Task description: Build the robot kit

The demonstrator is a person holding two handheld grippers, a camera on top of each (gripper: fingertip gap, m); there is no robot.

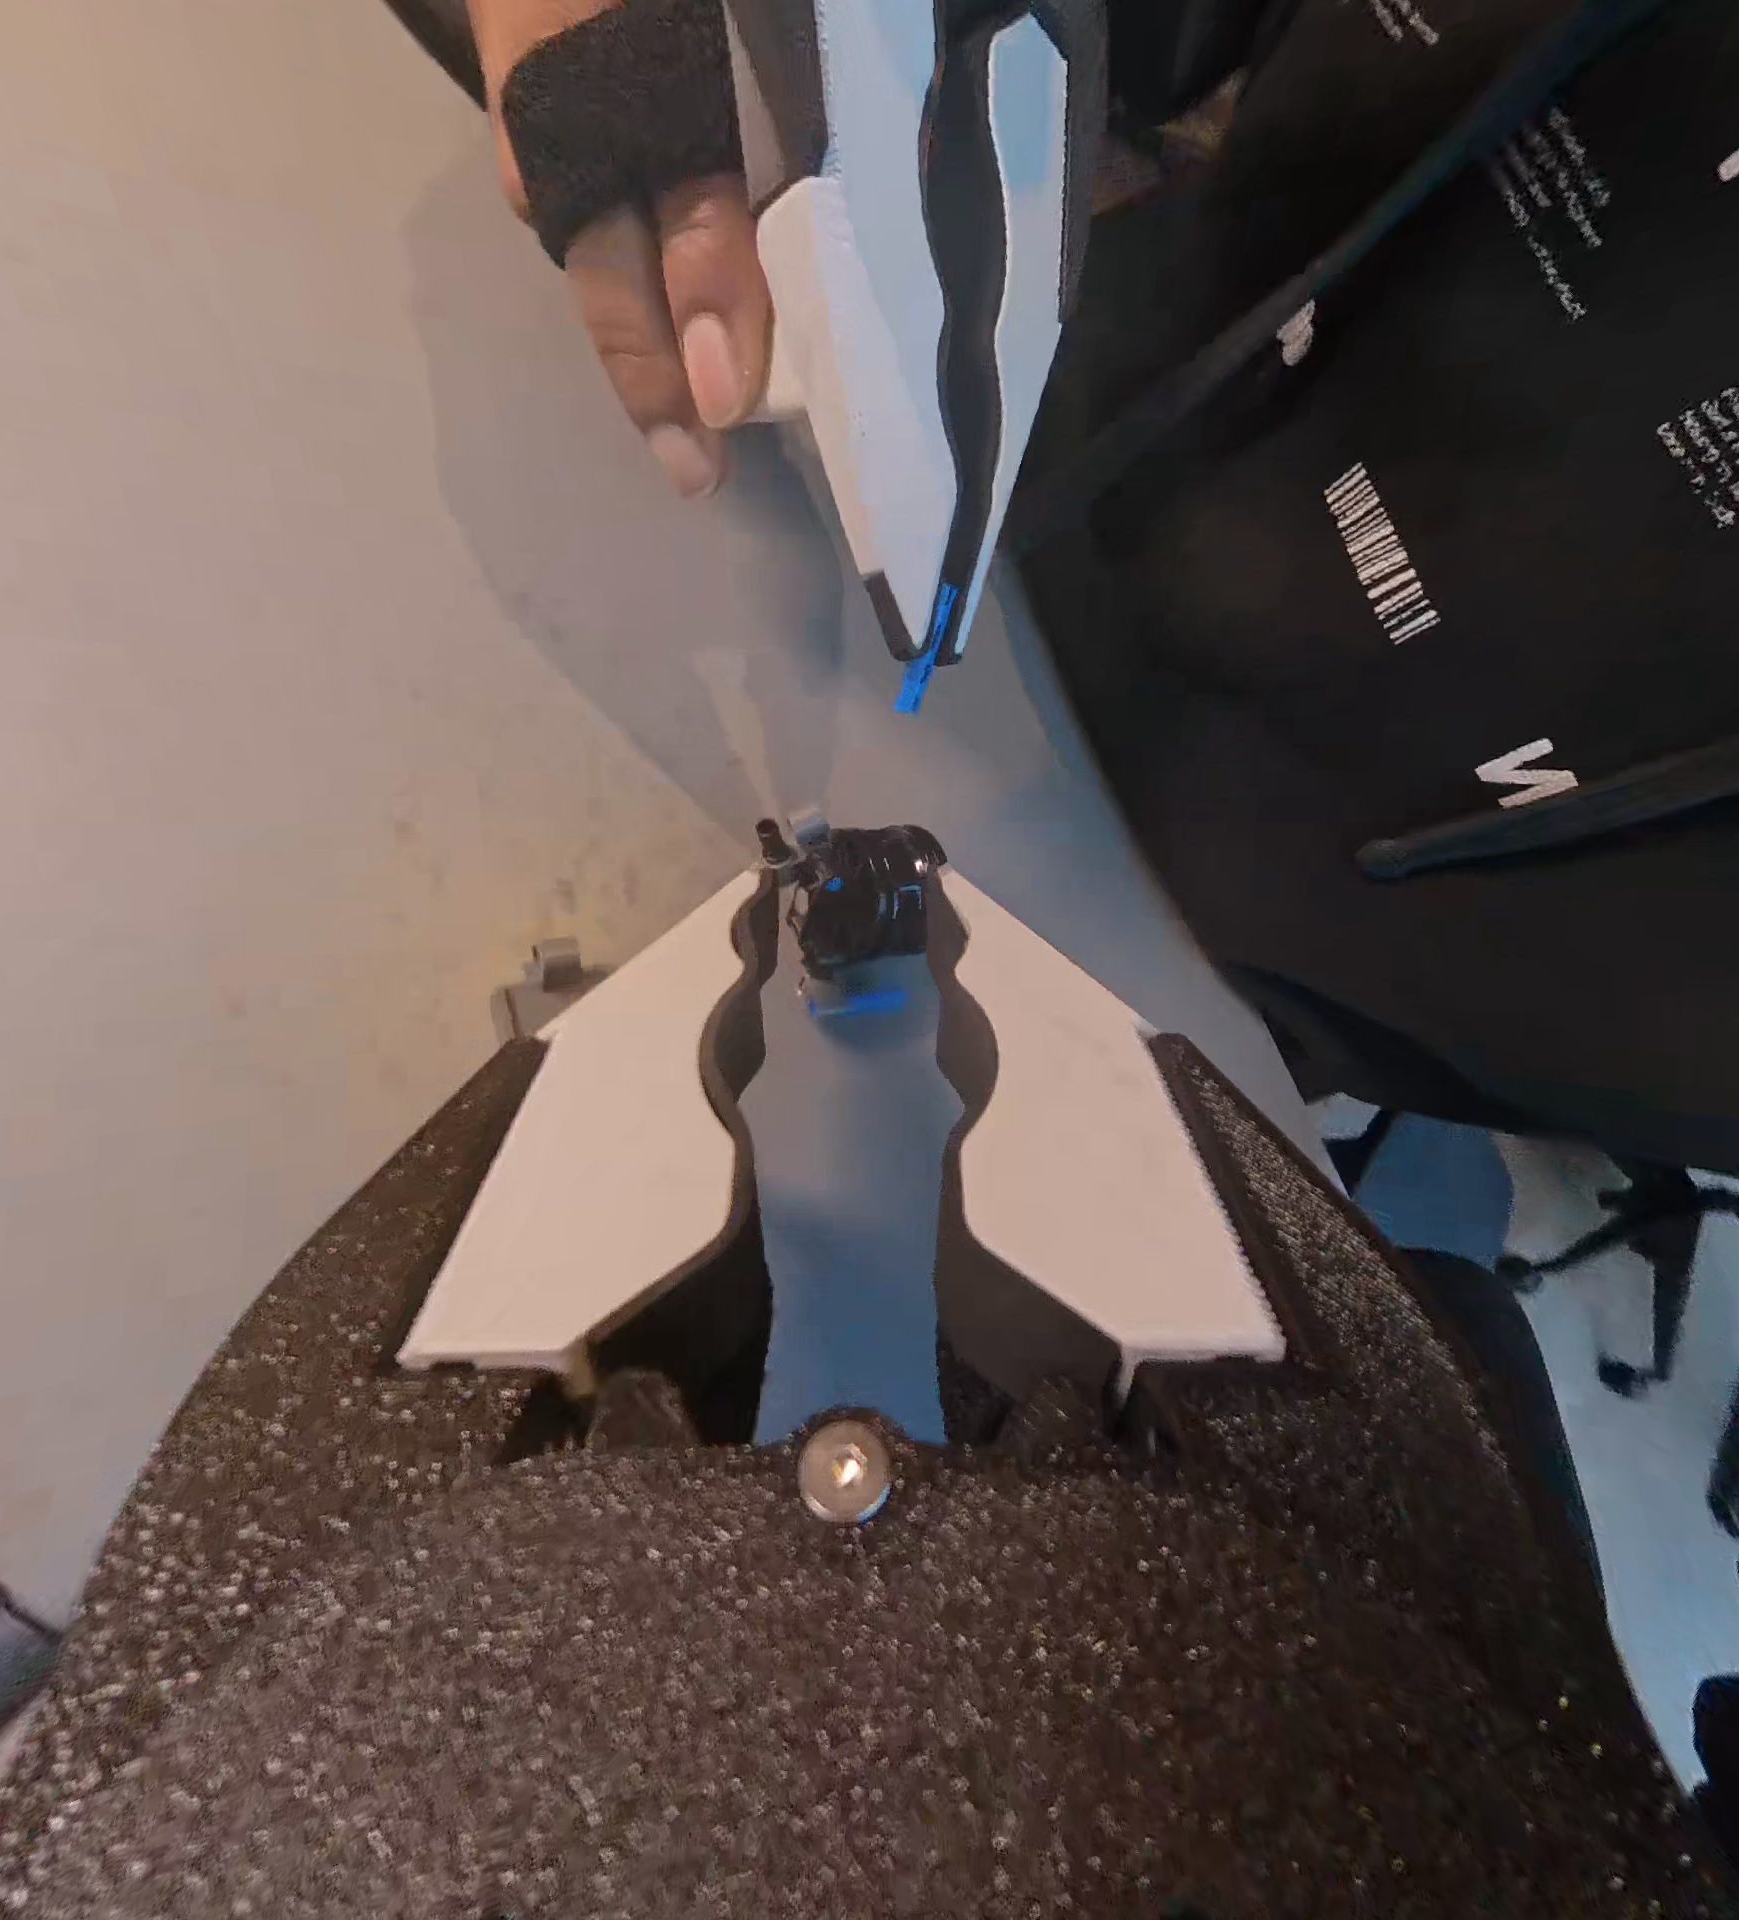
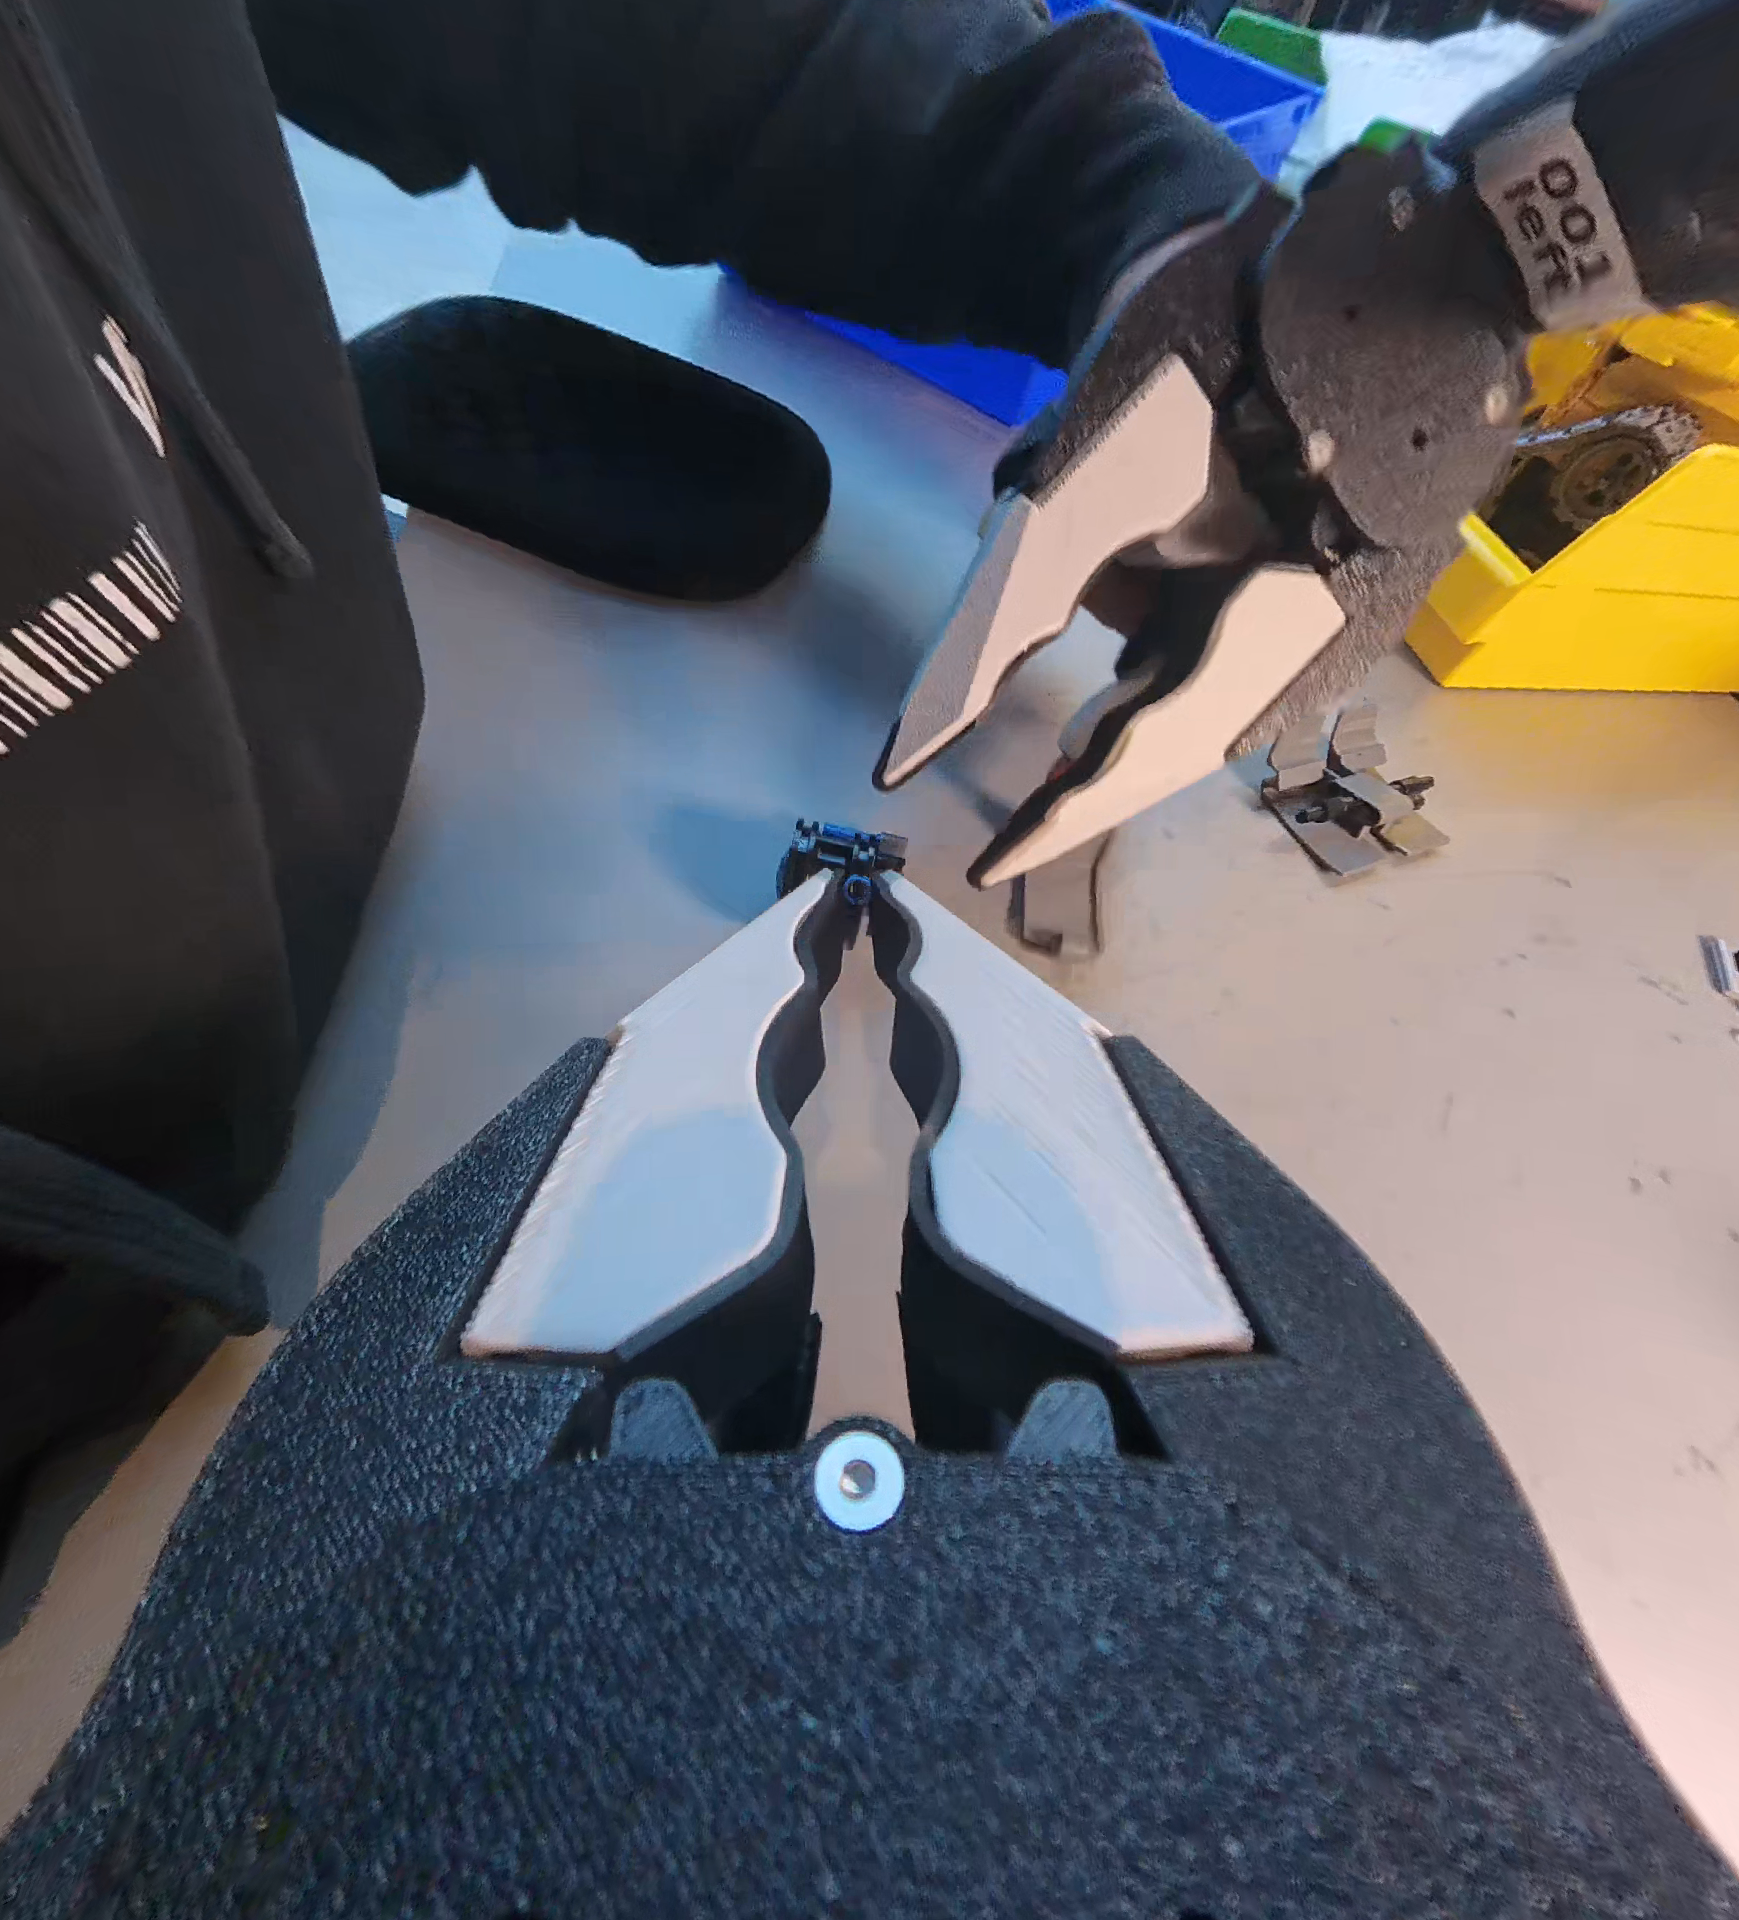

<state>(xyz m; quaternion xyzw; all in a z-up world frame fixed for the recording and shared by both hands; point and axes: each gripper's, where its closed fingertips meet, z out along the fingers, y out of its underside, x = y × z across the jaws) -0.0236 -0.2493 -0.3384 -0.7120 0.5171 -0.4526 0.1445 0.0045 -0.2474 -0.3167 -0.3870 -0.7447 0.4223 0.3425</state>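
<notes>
Grey tabletop [image 2: 1364, 1143], right gripper [image 2: 849, 883] jaws pinching half-hidden blue-black piece [image 2: 844, 847]; left gripper [image 2: 932, 831] jaws parted

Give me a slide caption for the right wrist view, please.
Right gripper shut on a blue pin by a black part; open left gripper nearby.

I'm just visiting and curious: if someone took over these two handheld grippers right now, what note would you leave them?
Right gripper: shut on a small blue piece, tips close to a black assembly on the table.
Left gripper: open, empty, hovering beside that assembly.
A grey part lies beyond the left gripper, by a yellow bin.
</notes>
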